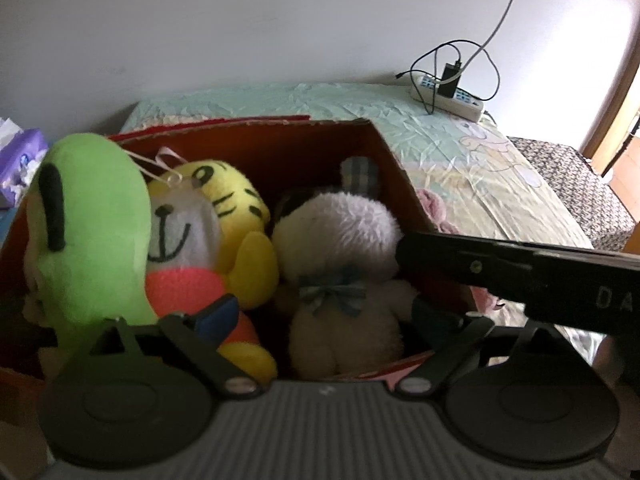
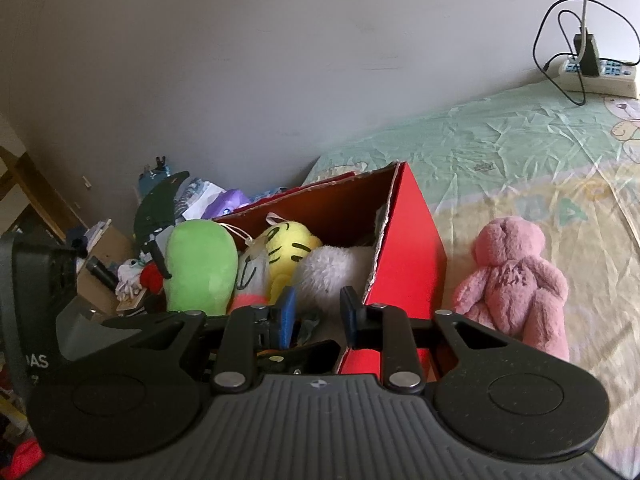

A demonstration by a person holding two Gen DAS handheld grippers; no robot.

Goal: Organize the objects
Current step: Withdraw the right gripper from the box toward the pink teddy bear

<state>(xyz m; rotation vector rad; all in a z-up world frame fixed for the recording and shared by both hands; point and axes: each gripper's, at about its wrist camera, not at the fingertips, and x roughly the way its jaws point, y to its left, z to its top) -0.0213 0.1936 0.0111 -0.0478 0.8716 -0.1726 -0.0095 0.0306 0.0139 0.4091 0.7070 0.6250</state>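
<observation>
The left tongs stand apart around the white plush toy without pressing it, low in the frame's centre, inside the red box. The right tongs are nearly together and empty by the box's near corner; the pink plush toy lies on the bed to their right, well apart.

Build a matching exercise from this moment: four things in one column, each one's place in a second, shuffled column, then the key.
Things:
1. green plush
2. white fluffy plush
3. pink plush
4. power strip

Places:
A. on the bedsheet outside the red box
B. at the far edge of the bed by the wall
C. in the box, at its left end
D. in the box, right of the yellow tiger plush

Pairs: 1-C, 2-D, 3-A, 4-B
</observation>
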